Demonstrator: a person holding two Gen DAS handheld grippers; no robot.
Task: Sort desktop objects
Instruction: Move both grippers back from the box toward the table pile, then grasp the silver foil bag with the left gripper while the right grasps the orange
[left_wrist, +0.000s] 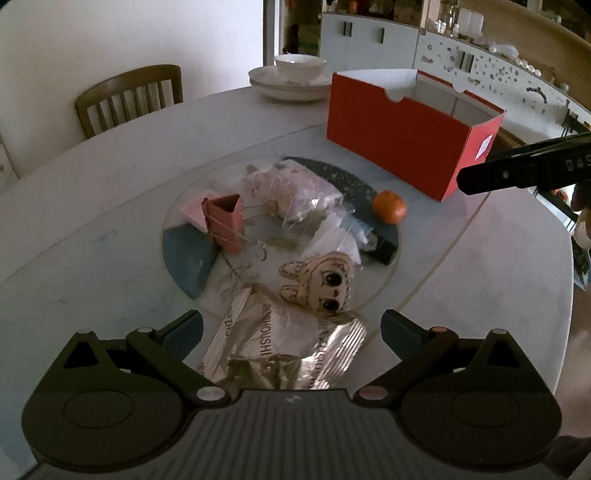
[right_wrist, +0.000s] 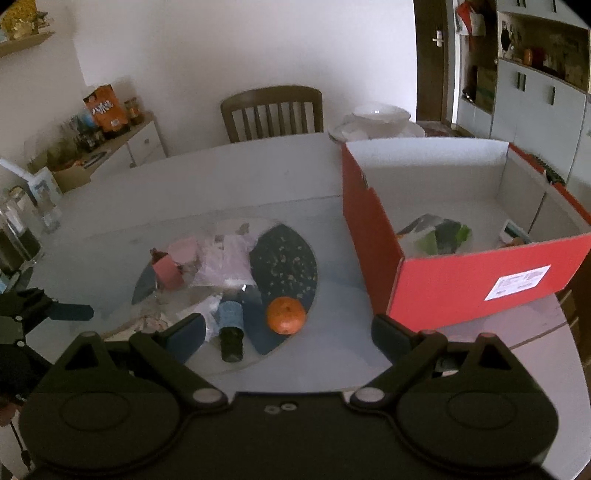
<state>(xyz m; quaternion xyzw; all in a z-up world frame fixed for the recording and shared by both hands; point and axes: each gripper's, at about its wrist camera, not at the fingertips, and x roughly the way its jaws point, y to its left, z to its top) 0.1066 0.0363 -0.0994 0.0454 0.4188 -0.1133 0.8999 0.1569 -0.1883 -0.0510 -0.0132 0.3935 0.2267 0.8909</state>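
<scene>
My left gripper (left_wrist: 291, 334) is open above a silver foil packet (left_wrist: 284, 350), which lies between its fingers. Just beyond lies a small cloth doll (left_wrist: 325, 282). Farther off are a large pink binder clip (left_wrist: 225, 223), a clear plastic bag (left_wrist: 291, 192) and an orange (left_wrist: 388, 206) on a round glass disc (left_wrist: 192, 258). The open red box (left_wrist: 402, 144) stands at the back right. My right gripper (right_wrist: 288, 336) is open and empty, hovering near the orange (right_wrist: 286, 315) and a dark bottle (right_wrist: 231, 328). The red box (right_wrist: 476, 284) holds a green-and-white packet (right_wrist: 436, 236).
Stacked white plates and a bowl (left_wrist: 295, 79) sit at the table's far edge. A wooden chair (left_wrist: 129, 98) stands behind the table. A side cabinet (right_wrist: 110, 147) with jars and an orange bag is at the left wall. The right gripper's finger (left_wrist: 517, 170) reaches in from the right.
</scene>
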